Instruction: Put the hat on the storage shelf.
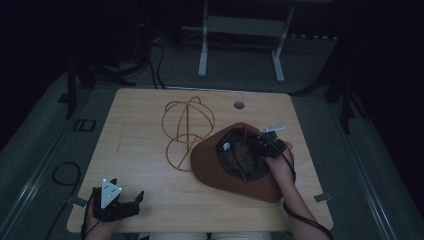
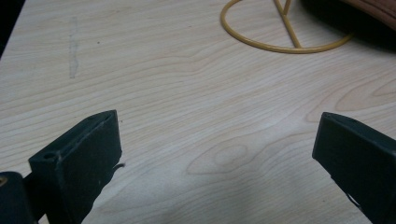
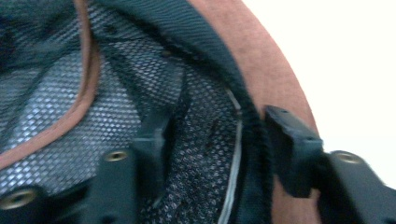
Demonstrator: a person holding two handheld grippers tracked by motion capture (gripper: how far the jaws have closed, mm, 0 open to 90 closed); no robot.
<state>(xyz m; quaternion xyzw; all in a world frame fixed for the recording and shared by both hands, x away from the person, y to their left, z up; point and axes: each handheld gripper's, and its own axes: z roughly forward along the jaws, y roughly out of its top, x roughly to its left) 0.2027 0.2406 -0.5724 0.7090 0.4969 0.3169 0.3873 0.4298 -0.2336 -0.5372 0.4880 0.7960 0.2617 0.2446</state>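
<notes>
High view: brown hat (image 1: pixel 235 167) lies crown-down at the table's (image 1: pixel 145 120) right, beside the wire hat stand (image 1: pixel 186 131). Right gripper (image 3: pixel 212 133) straddles the inner rim band, jaws half closed; firm grip cannot be confirmed. Left gripper (image 2: pixel 217 154) rests wide open, empty. Step: grasping the hat. Next: clamp, then lift. No legible writing.
</notes>
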